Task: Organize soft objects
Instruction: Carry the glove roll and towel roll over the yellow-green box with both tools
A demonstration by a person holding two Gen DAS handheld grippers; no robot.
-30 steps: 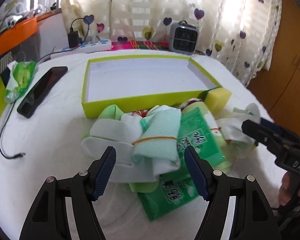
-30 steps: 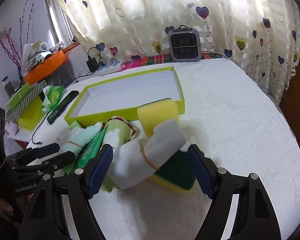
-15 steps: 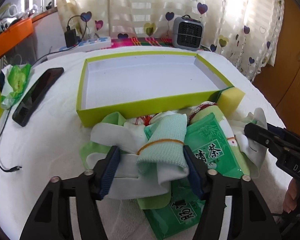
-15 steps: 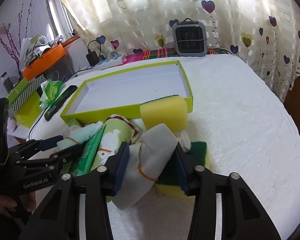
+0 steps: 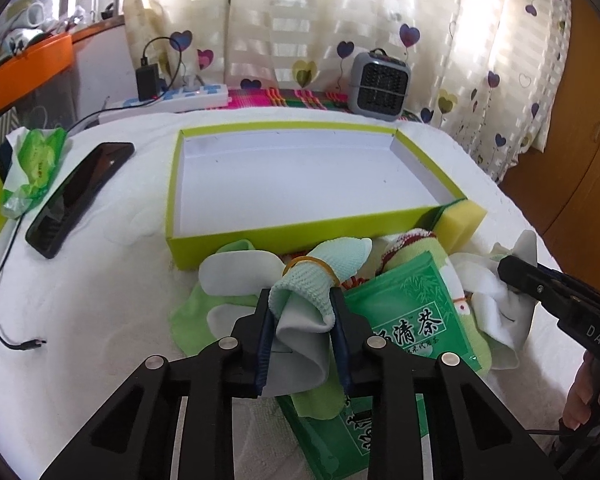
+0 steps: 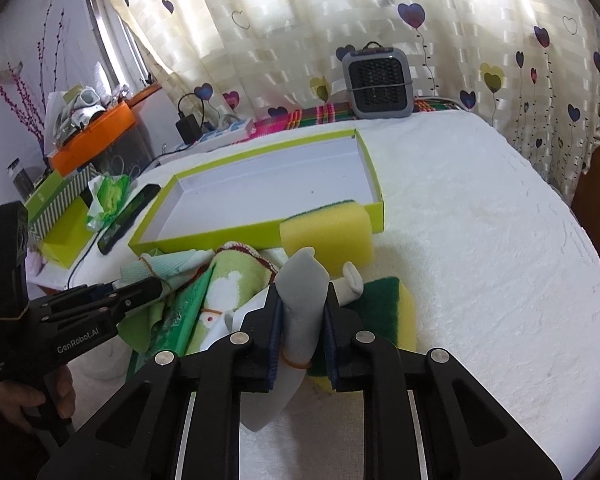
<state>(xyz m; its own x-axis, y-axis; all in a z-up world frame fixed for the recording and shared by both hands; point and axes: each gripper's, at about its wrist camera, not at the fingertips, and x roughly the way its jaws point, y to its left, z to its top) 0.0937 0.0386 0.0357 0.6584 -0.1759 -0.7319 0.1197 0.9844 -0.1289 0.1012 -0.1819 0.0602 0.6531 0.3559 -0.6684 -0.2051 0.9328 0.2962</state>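
My left gripper (image 5: 302,312), bottom centre of its own view, has its jaws closing on a mint-green rolled cloth (image 5: 320,280) bound with an orange rubber band (image 5: 310,265); the blue pads (image 5: 265,344) press the roll from both sides, so I read it as gripped. The roll sits on top of a heap of soft things in the lower middle of the frame, just in front of the near wall of the lime-green tray (image 5: 300,226), whose white floor is bare. A green tea packet (image 5: 416,312) lies just right of the roll, and a yellow sponge (image 5: 458,220) touches the tray's near right corner. My right gripper (image 6: 302,320), bottom centre of the right wrist view, is also closing, jaws narrow on a grey rolled cloth (image 6: 302,300) that stands nearly upright between the pads, an orange band around its lower part. Just right of it lies a green-topped sponge (image 6: 384,312). The yellow sponge (image 6: 326,236) shows above the grey roll, against the tray's (image 6: 260,228) near wall. A green patterned towel (image 6: 232,284) lies left of the grey roll. Upper left in the left view: a black phone (image 5: 80,196) on the white tablecloth (image 5: 80,320); a small grey heater (image 5: 380,84) at upper centre.
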